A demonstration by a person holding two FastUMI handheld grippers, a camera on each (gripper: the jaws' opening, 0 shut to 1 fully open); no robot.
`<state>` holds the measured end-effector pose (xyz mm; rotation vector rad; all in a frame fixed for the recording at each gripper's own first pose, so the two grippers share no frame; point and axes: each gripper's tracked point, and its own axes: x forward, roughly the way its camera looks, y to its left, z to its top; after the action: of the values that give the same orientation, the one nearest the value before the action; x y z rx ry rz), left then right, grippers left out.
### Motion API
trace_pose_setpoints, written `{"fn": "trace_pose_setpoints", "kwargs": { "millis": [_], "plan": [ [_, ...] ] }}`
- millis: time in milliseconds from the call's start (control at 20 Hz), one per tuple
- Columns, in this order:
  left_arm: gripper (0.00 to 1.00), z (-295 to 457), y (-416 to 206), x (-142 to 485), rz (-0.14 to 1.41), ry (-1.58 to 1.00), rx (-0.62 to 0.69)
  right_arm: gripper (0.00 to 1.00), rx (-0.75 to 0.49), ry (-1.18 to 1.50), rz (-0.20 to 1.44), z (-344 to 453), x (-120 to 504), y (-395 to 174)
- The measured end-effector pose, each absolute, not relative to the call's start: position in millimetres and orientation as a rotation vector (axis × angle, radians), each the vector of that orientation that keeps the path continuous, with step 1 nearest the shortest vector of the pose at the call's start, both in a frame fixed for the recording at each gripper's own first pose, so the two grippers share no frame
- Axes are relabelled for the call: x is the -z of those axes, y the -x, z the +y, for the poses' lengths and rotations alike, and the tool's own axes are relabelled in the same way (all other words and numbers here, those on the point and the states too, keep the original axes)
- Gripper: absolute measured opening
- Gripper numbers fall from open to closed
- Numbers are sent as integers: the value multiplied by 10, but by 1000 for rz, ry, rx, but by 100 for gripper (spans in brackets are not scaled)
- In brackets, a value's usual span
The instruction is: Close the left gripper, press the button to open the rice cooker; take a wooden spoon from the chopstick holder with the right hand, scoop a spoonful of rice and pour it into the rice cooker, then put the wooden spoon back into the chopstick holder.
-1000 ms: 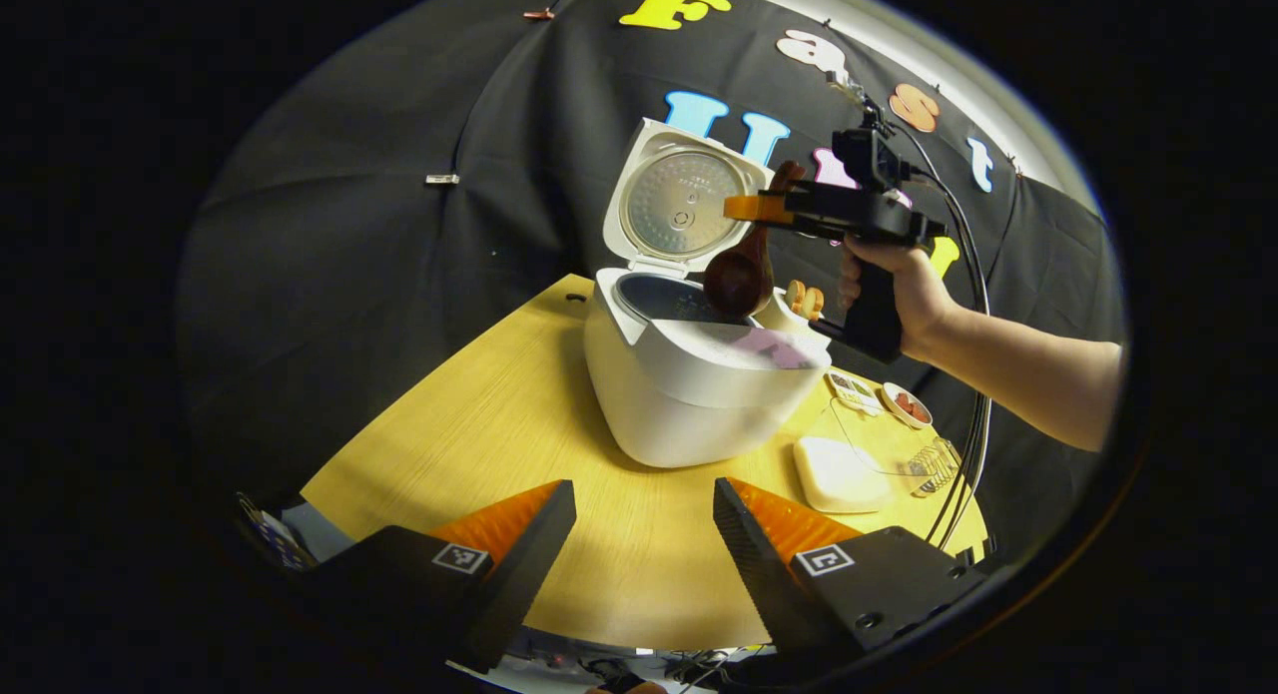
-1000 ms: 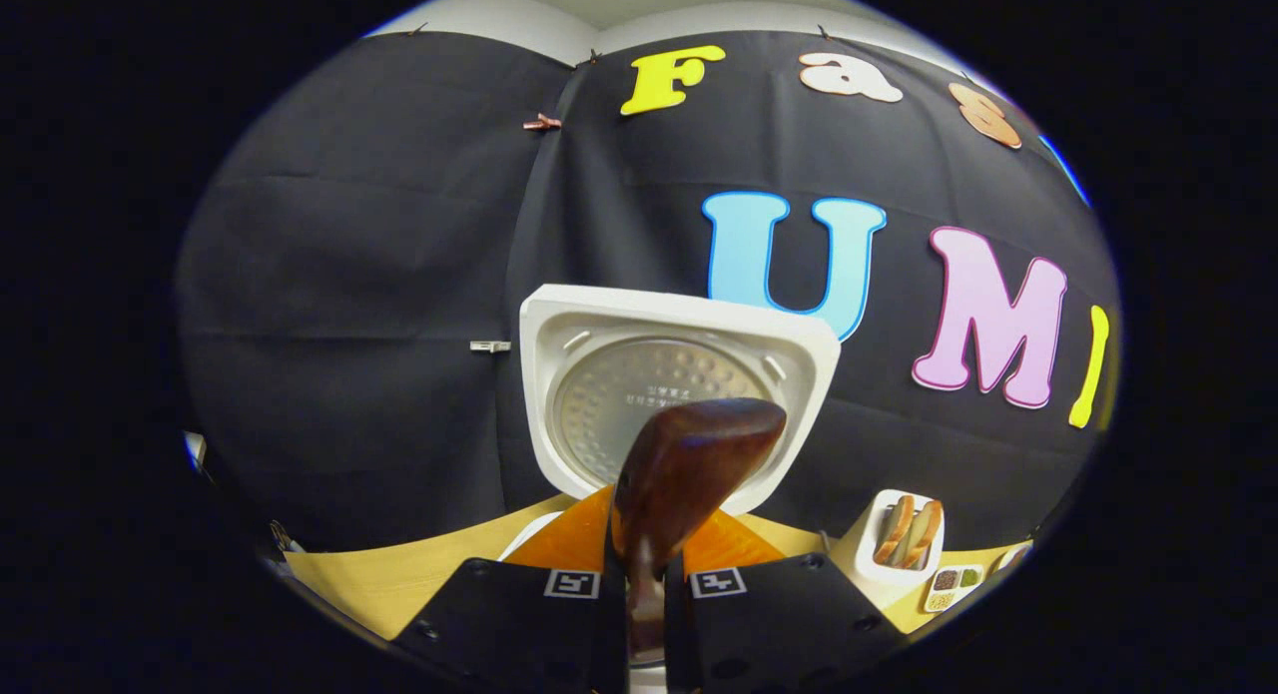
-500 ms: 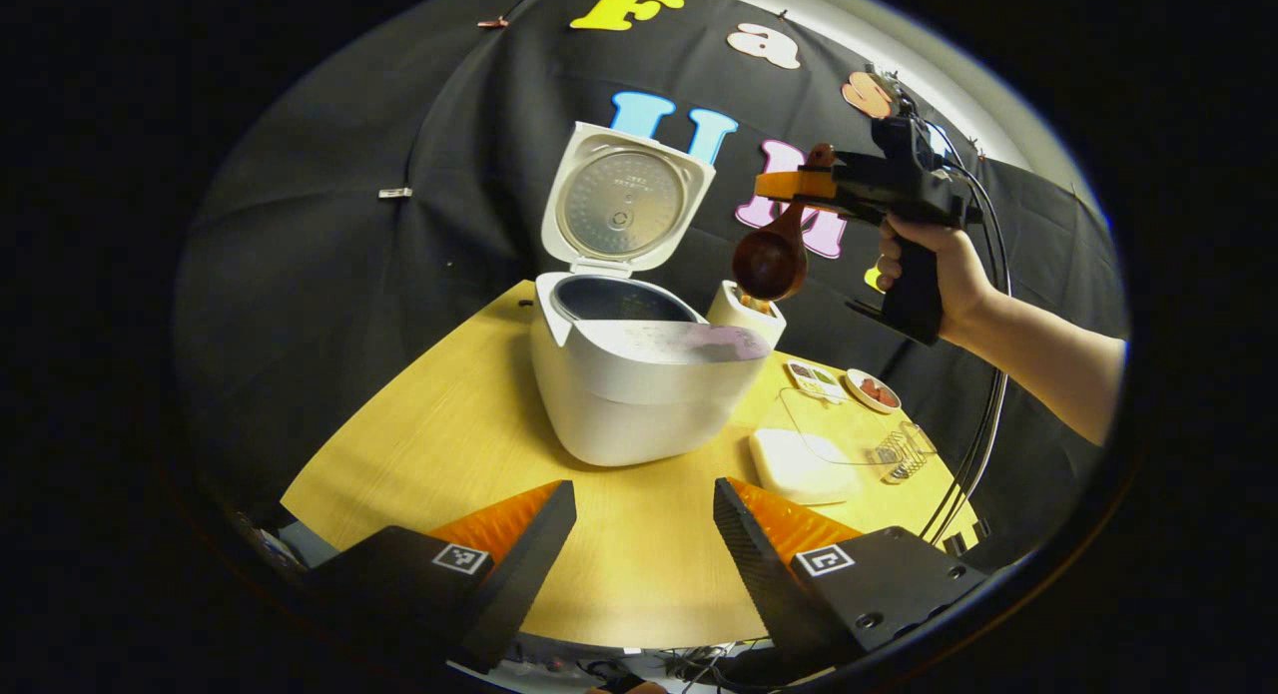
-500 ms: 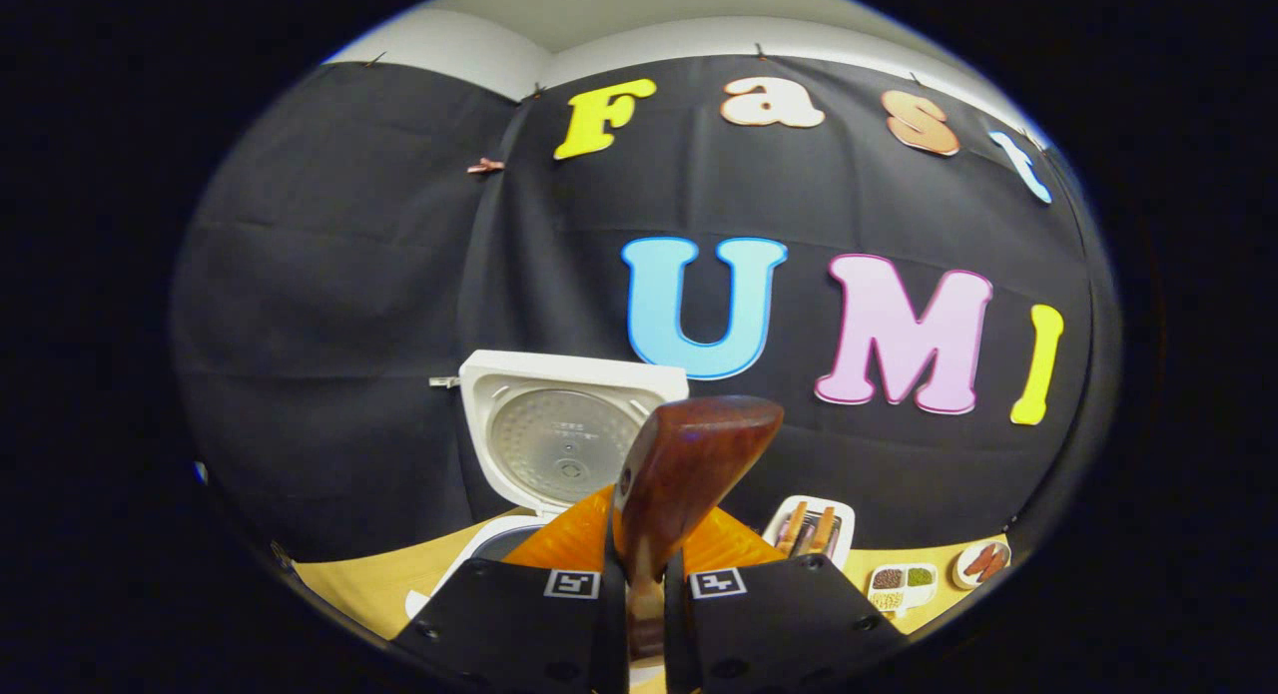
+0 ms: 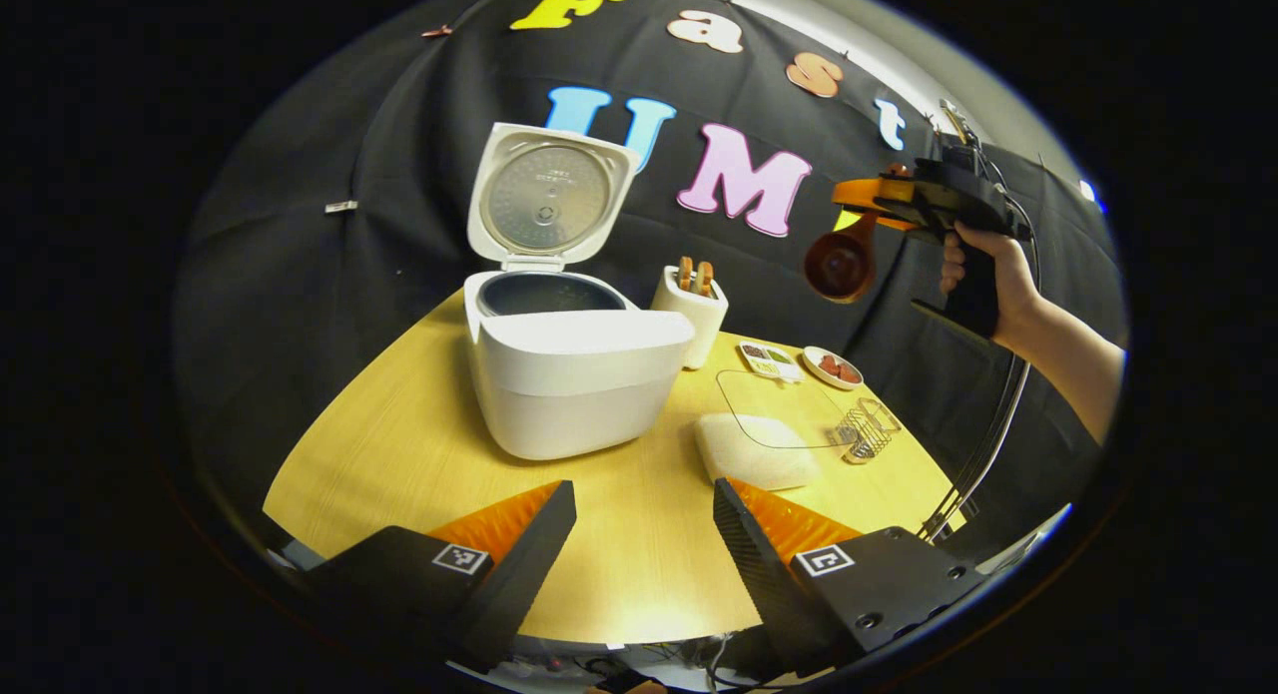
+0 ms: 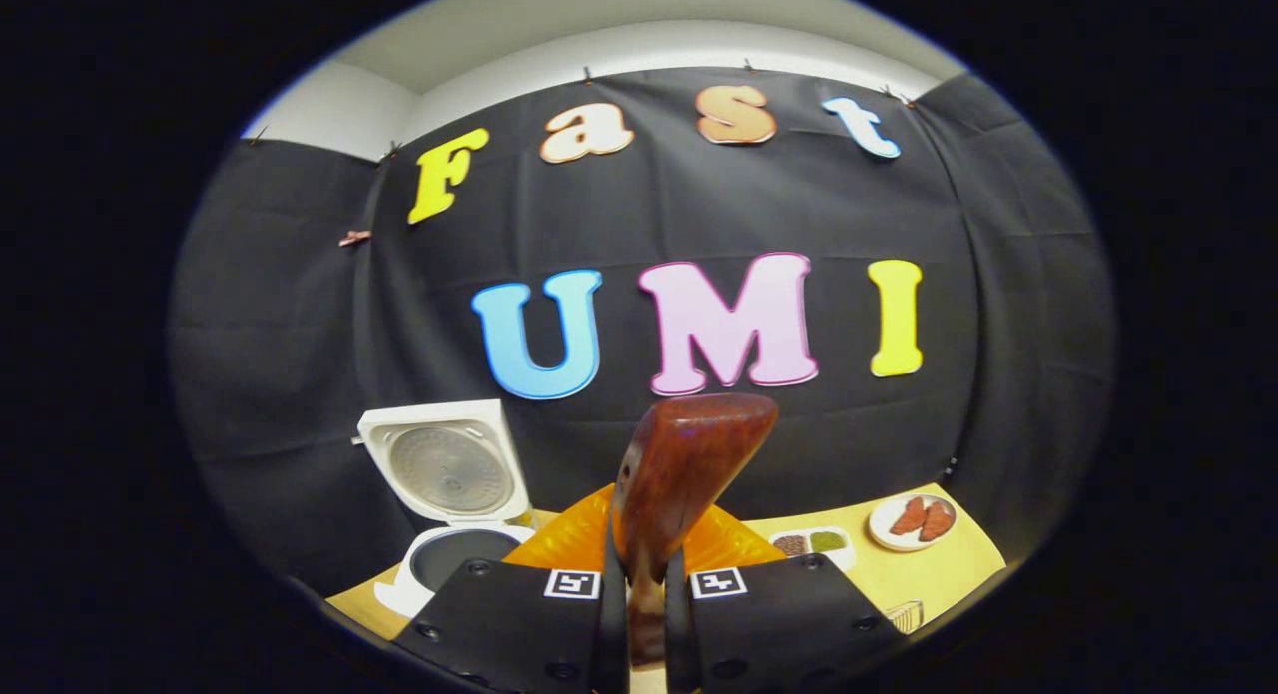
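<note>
The rice cooker (image 5: 569,374) sits on the table (image 5: 399,454) with its lid up and a dark pot whose contents I cannot make out; beside it the chopstick holder (image 5: 691,315) holds two wooden handles. High to the right, past the table's edge, a hand (image 5: 983,275) holds the right gripper (image 5: 879,197) level, pinching the wooden spoon (image 5: 841,265), bowl hanging down. The left gripper (image 5: 644,514) hovers low over the near table, fingers spread with nothing between them

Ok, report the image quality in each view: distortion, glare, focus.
Left gripper view: strong fisheye bending of the table edge; the rice cooker is sharp, with soft glare on its lid. Right gripper view: the wooden spoon sits close and slightly soft, with a shiny highlight; the wall bows outward.
</note>
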<state>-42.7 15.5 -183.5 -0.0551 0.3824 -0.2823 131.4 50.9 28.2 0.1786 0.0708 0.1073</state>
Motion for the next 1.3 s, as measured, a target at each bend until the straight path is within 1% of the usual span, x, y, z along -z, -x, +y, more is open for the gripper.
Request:
{"fn": "trace_pose_setpoints", "kwargs": {
  "millis": [100,300,450,600,750,800,850,1050,1300],
  "plan": [
    [96,29,377,1711,374,42,282,18,-58,-197,87,86,-184,-1292],
    [96,-329,288,1688,384,39,273,18,20,-174,110,-664,-27,-1205],
    [96,-622,240,1656,394,34,270,18,50,-189,150,-1094,216,-1220],
    [96,-830,155,1567,373,28,235,18,75,-190,200,-1458,529,-1242],
    [96,-990,103,1587,378,3,190,18,83,-231,248,-1699,804,-1279],
    [96,-1045,97,1597,384,1,177,14,89,-240,260,-1792,903,-1291],
    [96,-1113,94,1602,389,4,166,18,90,-256,273,-1863,1004,-1311],
    [96,-1322,88,1608,395,11,114,18,99,-321,339,-2071,1440,-1367],
    [96,-1399,15,1558,370,54,10,18,104,-375,421,-2177,1968,-1455]
  ]
}}
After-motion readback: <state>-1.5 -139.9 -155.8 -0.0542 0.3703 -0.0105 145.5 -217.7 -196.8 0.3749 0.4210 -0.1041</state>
